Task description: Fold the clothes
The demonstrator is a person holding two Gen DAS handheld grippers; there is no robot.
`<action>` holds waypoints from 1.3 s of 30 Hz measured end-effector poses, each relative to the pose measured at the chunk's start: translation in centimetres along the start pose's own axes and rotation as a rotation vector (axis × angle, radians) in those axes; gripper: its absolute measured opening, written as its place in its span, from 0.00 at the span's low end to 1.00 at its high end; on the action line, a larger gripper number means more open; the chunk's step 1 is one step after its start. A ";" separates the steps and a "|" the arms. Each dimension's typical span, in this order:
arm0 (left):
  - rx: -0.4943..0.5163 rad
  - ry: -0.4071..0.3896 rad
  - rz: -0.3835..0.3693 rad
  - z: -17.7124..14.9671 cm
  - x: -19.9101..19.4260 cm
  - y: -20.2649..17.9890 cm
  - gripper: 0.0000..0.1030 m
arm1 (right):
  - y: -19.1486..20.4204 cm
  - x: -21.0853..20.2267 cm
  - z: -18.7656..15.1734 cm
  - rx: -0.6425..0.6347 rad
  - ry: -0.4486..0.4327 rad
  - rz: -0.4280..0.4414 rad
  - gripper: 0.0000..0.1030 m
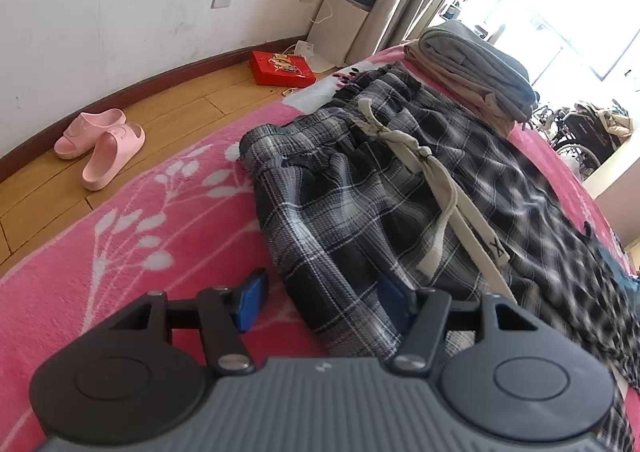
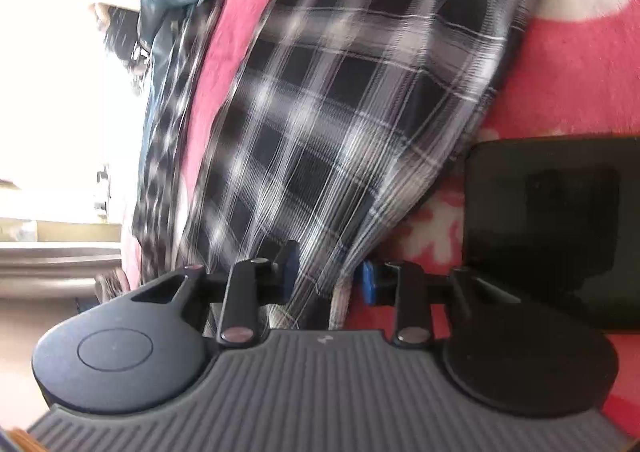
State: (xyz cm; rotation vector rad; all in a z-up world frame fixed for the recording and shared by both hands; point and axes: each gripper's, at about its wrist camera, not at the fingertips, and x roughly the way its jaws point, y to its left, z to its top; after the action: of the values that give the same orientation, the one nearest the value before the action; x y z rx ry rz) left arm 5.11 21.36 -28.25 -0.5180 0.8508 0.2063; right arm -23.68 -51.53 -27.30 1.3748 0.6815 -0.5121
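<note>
- The plaid trousers [image 1: 360, 188] lie spread on the bed [image 1: 120, 252], over its pink blanket, with the waist toward the far edge of the bed and a cream drawstring [image 1: 436, 188] loose on top.
- The left tongs [image 1: 320, 300] stand wide, just above the near edge of the trousers; one blue pad is over the blanket and the other over the cloth, and nothing is held.
- The right tongs [image 2: 328, 272] have a bunch of the plaid cloth [image 2: 340, 112] between the pads. A gap shows on the right side, so I judge the hold as light, not firm. This view is blurred.
- Risk: if the right tongs pull now, the cloth may slip out, because only a thin edge is caught.
- Risk: the left tongs may pinch the blanket together with the trousers, since one pad is over the blanket.
- Risk: the drawstring may be trapped inside the fold and make a lump.
- A pile of folded clothes [image 1: 472, 72] sits at the far edge of the bed, touching the waist; a strong pull could disturb it.
</note>
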 end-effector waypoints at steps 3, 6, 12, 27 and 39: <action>-0.016 -0.011 -0.005 0.2 0.0 0.4 0.57 | -0.1 -0.8 0.5 -0.003 -0.036 0.010 0.05; -0.043 -0.028 -0.012 0.5 -0.1 0.9 0.50 | 0.6 -1.3 1.2 -0.024 -0.075 0.031 0.03; -0.149 -0.042 -0.036 1.4 0.6 2.3 0.39 | 1.2 -1.0 2.2 -0.041 -0.088 0.034 0.03; -0.113 -0.117 -0.005 5.2 0.3 -0.9 0.05 | 5.5 -1.1 3.5 -0.121 -0.136 0.137 0.01; -0.107 -0.098 0.151 11.6 -0.7 -9.3 0.05 | 13.5 3.3 8.9 -0.183 -0.144 0.333 0.01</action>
State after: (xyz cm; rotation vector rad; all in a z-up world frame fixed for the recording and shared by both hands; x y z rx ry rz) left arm 15.83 19.37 -18.12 -0.5398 0.7862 0.4145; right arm -10.78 -58.22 -19.46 1.2337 0.3627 -0.2721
